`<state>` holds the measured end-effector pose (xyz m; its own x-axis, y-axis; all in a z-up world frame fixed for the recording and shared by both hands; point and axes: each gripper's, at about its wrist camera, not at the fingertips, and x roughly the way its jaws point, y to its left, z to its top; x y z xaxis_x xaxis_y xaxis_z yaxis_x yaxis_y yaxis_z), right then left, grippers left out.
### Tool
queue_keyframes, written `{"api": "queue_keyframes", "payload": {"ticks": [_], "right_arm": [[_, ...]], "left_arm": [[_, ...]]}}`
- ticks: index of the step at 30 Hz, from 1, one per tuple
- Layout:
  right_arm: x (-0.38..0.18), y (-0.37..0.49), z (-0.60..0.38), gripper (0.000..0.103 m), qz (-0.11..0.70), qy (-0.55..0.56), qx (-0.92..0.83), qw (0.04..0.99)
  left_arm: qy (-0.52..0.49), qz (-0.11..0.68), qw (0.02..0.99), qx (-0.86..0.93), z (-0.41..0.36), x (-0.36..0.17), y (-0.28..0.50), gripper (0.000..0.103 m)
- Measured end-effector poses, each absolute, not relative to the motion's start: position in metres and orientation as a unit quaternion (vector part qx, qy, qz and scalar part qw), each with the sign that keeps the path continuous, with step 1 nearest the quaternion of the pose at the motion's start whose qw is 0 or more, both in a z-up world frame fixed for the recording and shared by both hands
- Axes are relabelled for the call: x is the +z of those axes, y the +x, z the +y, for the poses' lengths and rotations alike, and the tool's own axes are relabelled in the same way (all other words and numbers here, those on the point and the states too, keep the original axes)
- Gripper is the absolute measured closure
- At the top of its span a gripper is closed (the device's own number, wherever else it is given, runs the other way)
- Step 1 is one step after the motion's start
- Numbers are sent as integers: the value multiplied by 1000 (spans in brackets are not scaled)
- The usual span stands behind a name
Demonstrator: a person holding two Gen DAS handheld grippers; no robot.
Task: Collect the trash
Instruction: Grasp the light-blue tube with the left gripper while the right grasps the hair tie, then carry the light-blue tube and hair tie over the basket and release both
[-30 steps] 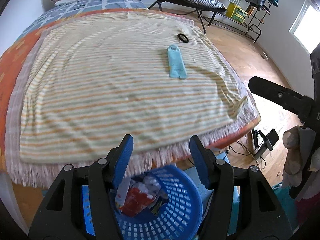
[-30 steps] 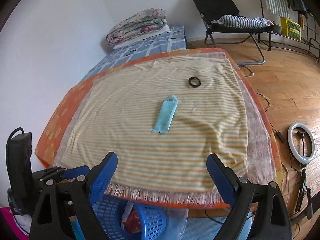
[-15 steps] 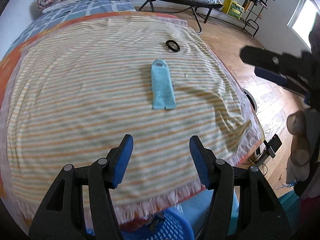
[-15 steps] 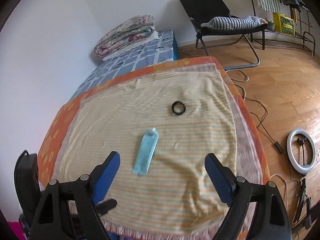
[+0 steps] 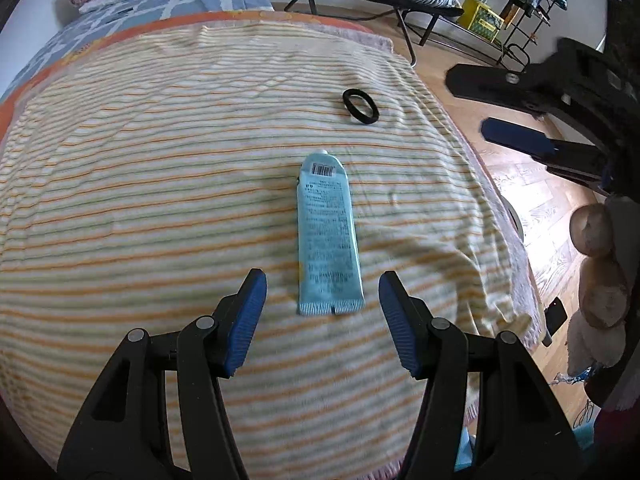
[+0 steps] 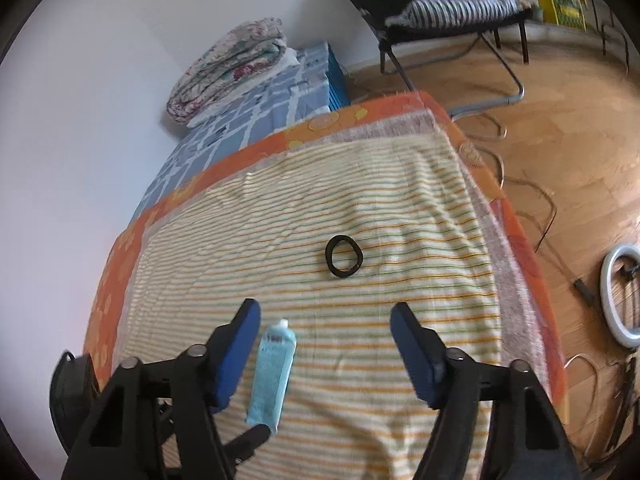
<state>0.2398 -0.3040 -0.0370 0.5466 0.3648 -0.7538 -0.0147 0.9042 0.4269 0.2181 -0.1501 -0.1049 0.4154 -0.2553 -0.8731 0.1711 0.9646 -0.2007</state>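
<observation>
Lying mid-blanket [image 5: 160, 200], tube [image 5: 328, 236] well off edges; left tool [image 5: 322, 296] agape, right tool [image 6: 326, 332] narrowing, both empty.

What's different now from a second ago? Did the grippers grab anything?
Both grippers moved forward over the bed, away from the blue basket, which has dropped out of view. The left gripper now hangs open over the light blue tube. The right gripper has just been closing its jaws, with nothing pressed between them. Nothing was grabbed. The tube and black hair tie stayed put on the striped blanket.
</observation>
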Motion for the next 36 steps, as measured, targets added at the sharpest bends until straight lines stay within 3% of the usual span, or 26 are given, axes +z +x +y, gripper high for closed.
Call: {"api": "queue_keyframes", "payload": {"ticks": [11,15,20,26,31,36], "right_arm": [[-73,292,-299,41,486,210,96,843],[-80,305,-294,43,490,207,91,842],[-90,316,-280,45,500,179,83,843],[-100,322,-273,60,507,143,64,848],[-97,321,-273,88,501,132,67,853],[-88,311,-269,95,492,117,75,859]], "left_arm": [[-21,517,846,-127,-164,-116,248,43],[8,509,853,-115,-168,-117,253,67],[9,507,853,-122,-163,-118,254,67],[-1,509,851,-128,-157,-115,249,67],[-1,507,853,-124,-150,-112,246,68],[-2,501,857,-120,-143,-105,242,68]]}}
